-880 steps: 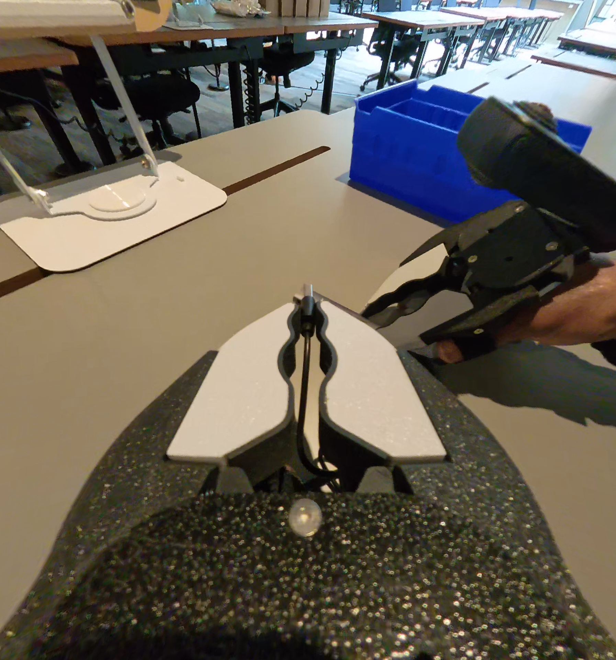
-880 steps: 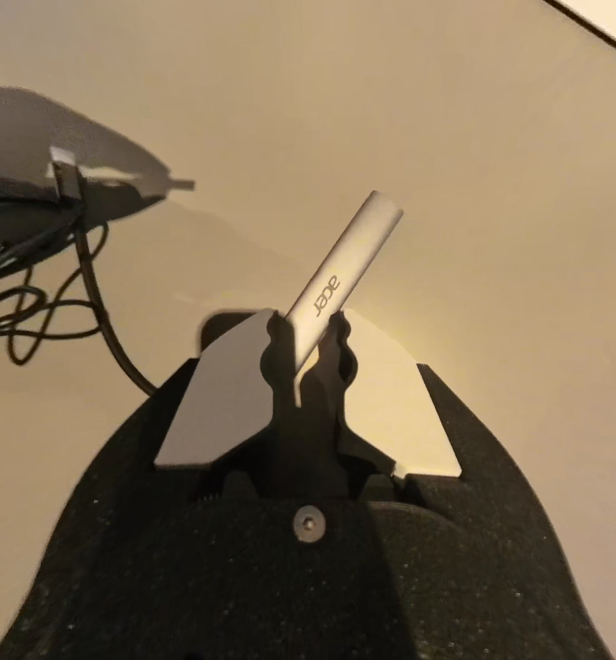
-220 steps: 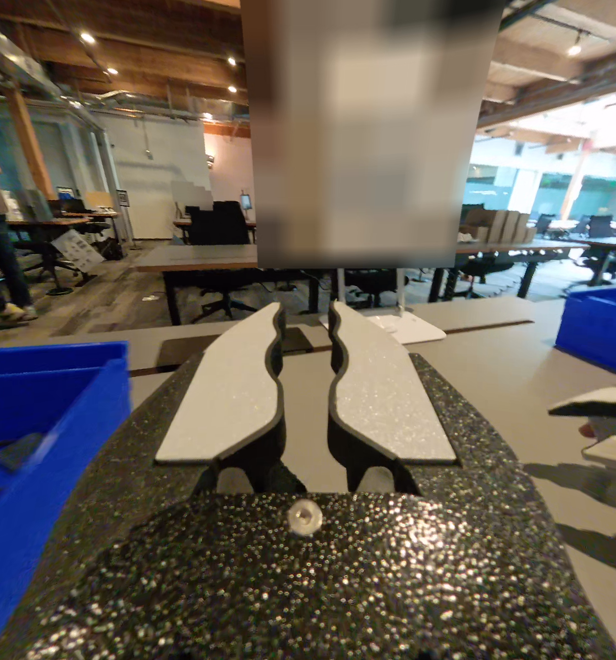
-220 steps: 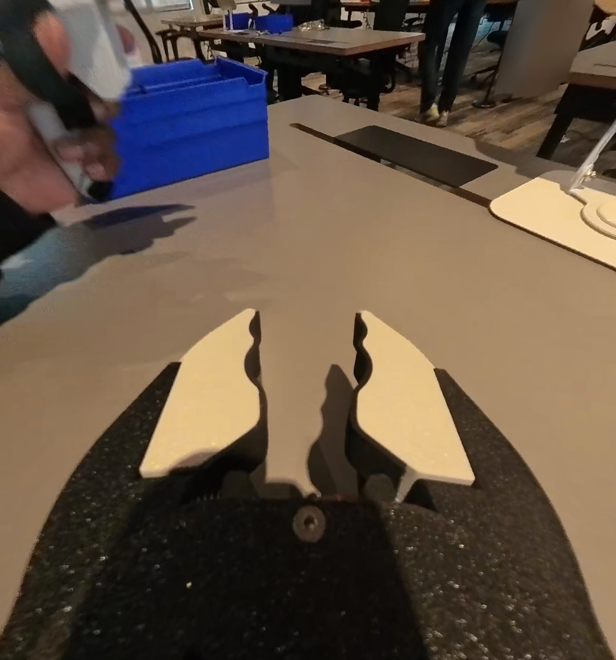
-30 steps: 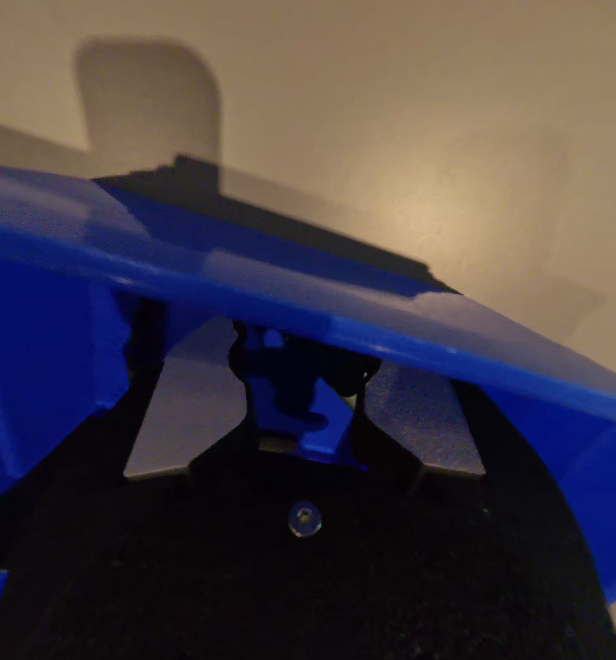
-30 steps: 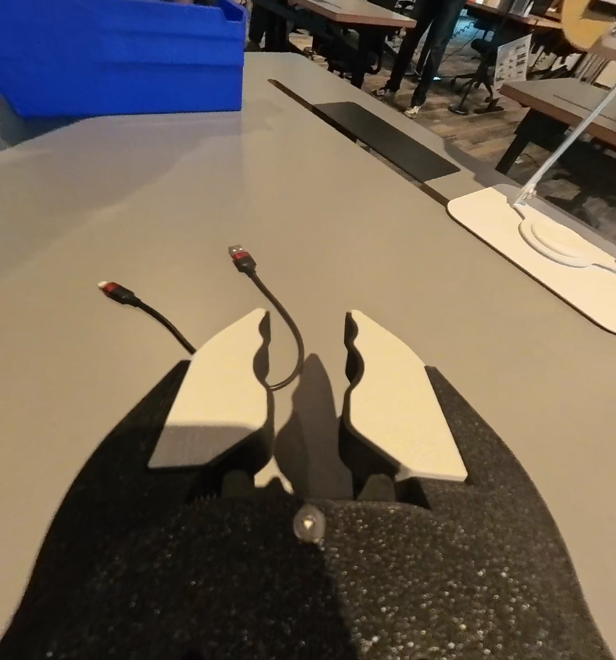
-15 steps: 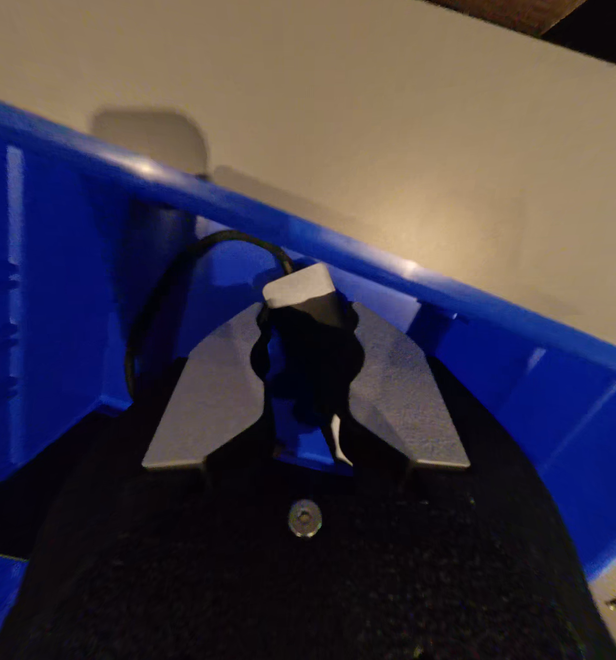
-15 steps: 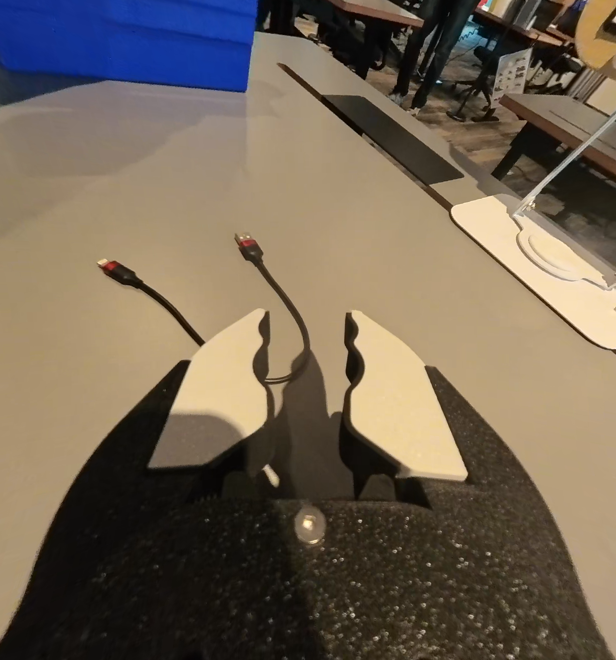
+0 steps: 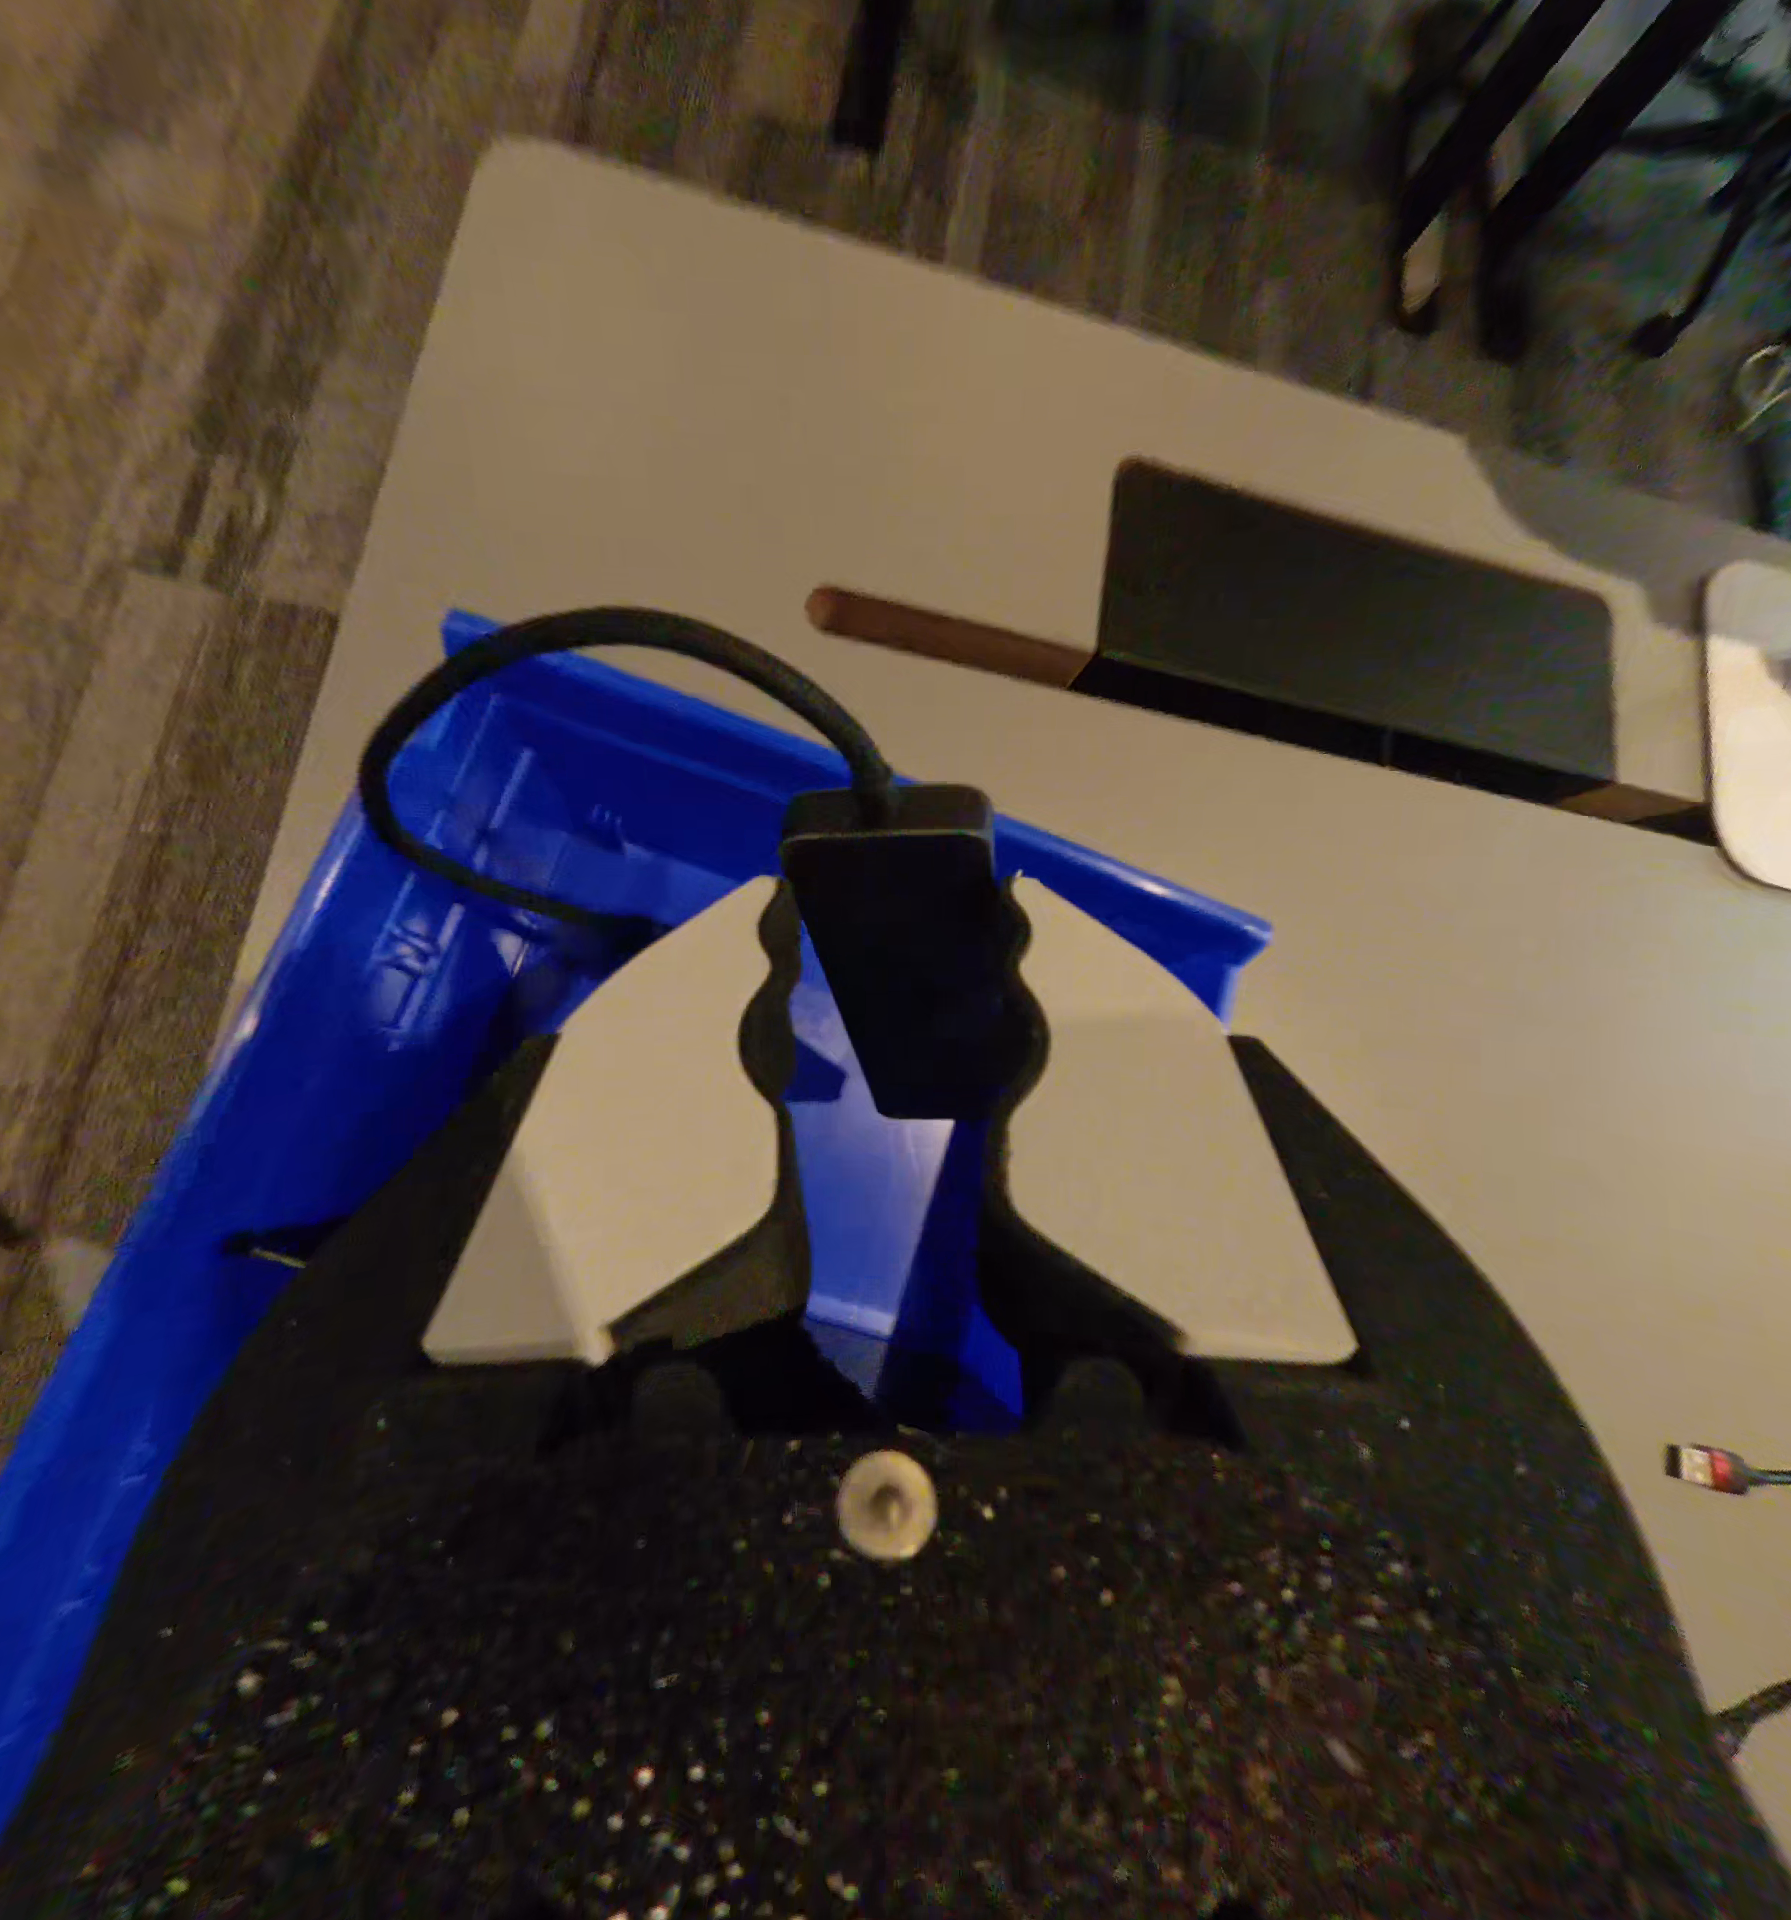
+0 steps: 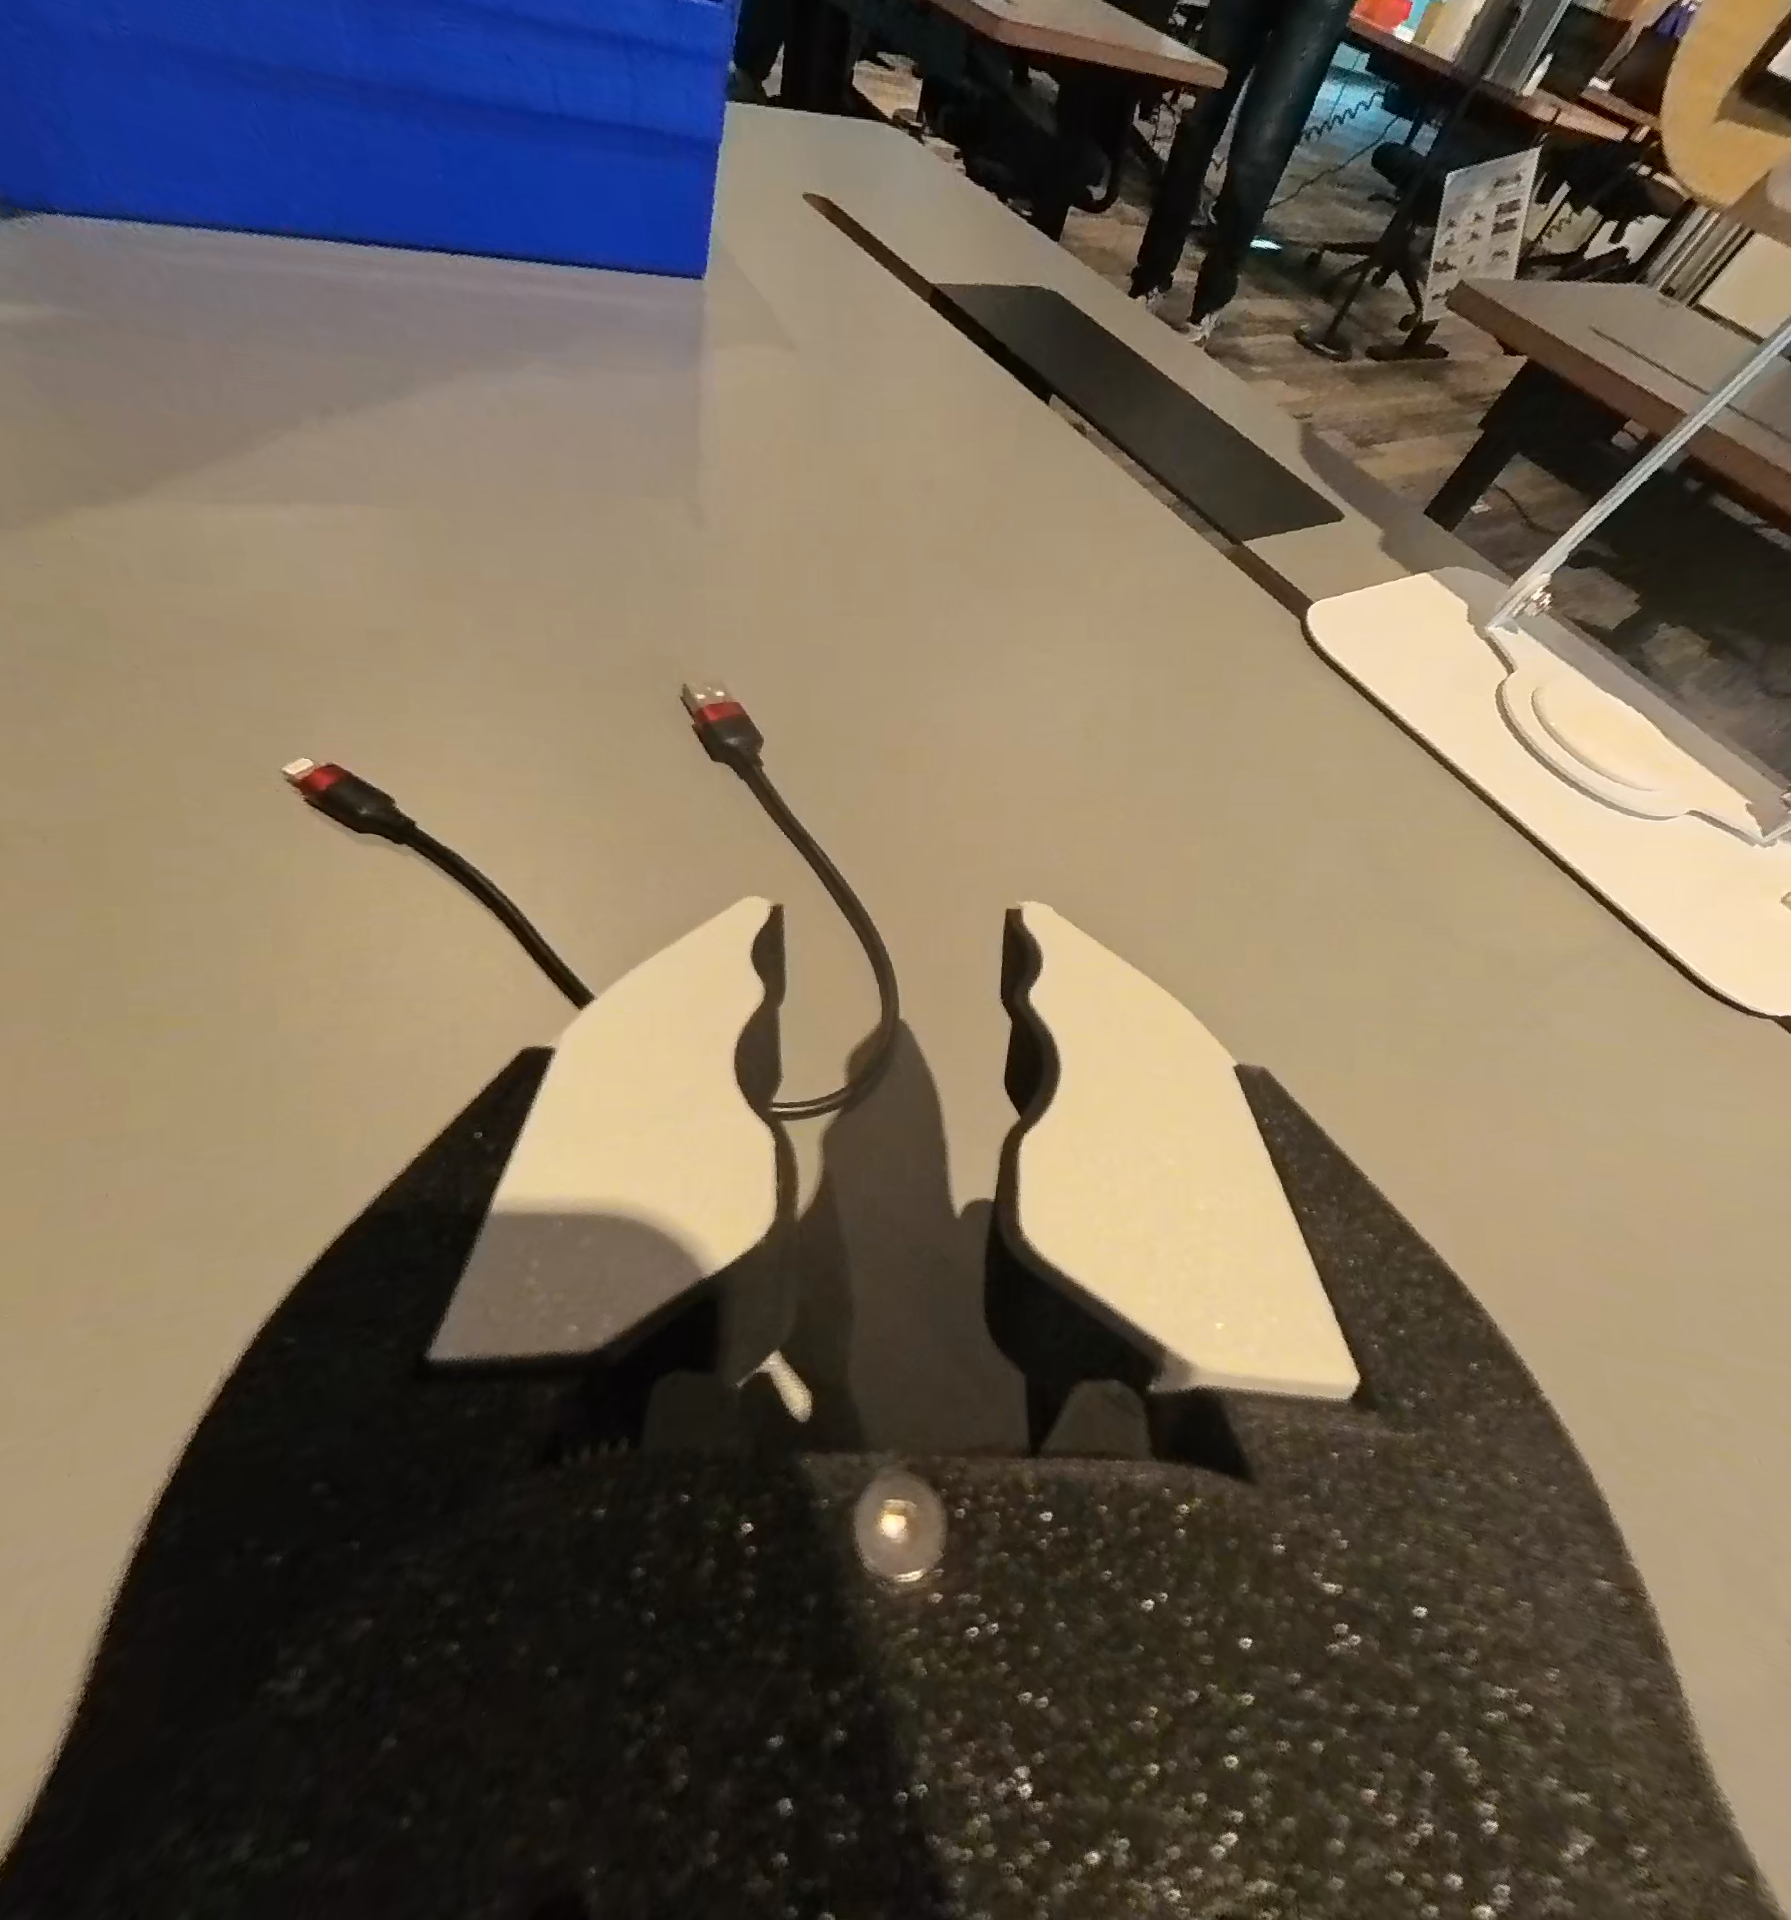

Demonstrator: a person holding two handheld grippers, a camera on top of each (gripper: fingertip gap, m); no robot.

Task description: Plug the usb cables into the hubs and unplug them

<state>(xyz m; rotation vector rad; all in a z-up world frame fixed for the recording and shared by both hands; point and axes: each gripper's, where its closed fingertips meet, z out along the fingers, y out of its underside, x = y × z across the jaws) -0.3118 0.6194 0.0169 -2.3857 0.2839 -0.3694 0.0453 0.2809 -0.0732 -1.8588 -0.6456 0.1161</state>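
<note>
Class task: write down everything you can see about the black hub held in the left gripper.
The hub is a small, flat, matte black block, apparently plastic, narrowing toward the camera. The left gripper is shut on its sides, holding it above the blue bin. A black braided cable leaves its far end and loops leftward. Its ports aren't visible.

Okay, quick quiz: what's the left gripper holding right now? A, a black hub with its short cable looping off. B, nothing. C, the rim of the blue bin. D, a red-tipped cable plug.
A: the left gripper is shut on the black hub, above the blue bin.
</note>
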